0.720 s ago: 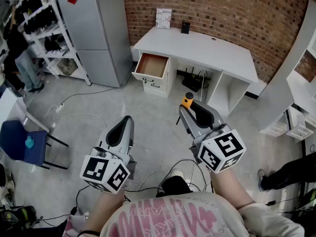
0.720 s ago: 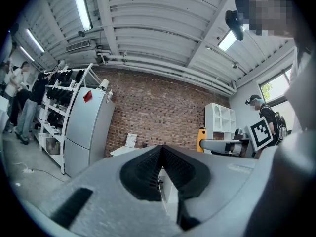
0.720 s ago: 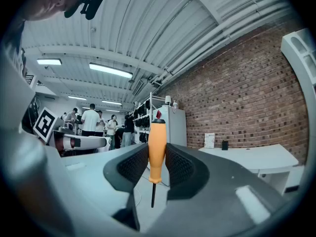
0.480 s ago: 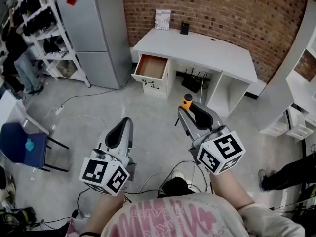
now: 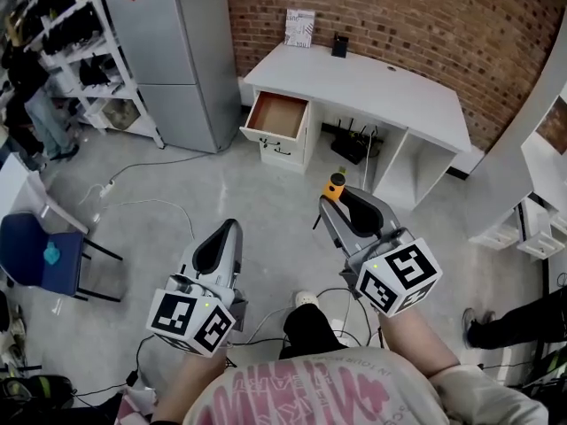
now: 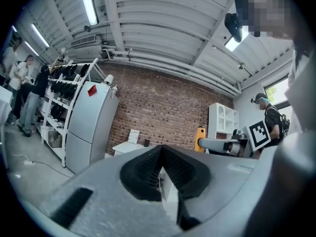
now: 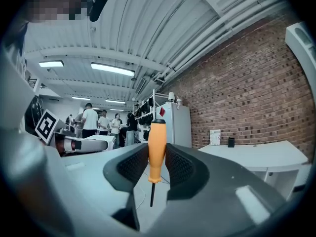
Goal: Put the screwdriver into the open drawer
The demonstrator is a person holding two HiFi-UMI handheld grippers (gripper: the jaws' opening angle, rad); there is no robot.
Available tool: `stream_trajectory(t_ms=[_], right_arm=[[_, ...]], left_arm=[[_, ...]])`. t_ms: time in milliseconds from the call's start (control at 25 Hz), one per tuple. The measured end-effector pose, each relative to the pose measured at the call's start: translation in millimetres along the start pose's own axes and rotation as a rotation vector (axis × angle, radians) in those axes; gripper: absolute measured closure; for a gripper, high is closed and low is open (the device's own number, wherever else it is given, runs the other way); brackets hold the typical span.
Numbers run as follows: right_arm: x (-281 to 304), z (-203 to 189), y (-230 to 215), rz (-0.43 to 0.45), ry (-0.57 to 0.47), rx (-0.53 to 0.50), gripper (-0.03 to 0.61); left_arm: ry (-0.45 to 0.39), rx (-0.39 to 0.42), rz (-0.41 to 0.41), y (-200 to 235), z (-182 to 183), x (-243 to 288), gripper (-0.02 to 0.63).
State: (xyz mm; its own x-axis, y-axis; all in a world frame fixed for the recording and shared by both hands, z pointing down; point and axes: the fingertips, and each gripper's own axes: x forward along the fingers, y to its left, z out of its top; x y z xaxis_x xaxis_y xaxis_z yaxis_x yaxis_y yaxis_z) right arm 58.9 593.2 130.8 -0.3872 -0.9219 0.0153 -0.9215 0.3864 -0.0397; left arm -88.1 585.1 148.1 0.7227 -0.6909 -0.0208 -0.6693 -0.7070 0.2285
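Now the right gripper (image 7: 157,164) clamps the screwdriver (image 7: 157,144) upright between its jaws.

This reads as a lab or workshop in an industrial hall: bare brick wall (image 5: 399,16) across the top of the head view, grey concrete floor (image 5: 248,193) strewn with cables (image 5: 142,204), stocked metal rack (image 5: 80,51) upper left, white worktop (image 5: 372,82) upper centre, and a ribbed ceiling (image 6: 163,19) with strip lights (image 6: 89,4).
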Motion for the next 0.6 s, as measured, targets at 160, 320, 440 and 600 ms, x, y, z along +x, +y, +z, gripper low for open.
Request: stream_trajectory(t_ms=[160, 320, 440, 600], right_arm=[[20, -5, -14, 0.008, 0.007, 0.019, 0.454], [40, -3, -38, 0.011, 0.006, 0.046, 0.454], [60, 0, -64, 0.019, 0.006, 0.073, 0.454], [88, 1, -99, 0.039, 0.009, 0.091, 0.454]], left_arm=[[-0.008, -0.011, 0.000, 9, -1, 16, 0.612], [-0.007, -0.005, 0.001, 17, 4, 44, 0.612], [-0.022, 0.003, 0.002, 22, 12, 73, 0.612], [-0.045, 0.003, 0.006, 31, 18, 111, 0.612]])
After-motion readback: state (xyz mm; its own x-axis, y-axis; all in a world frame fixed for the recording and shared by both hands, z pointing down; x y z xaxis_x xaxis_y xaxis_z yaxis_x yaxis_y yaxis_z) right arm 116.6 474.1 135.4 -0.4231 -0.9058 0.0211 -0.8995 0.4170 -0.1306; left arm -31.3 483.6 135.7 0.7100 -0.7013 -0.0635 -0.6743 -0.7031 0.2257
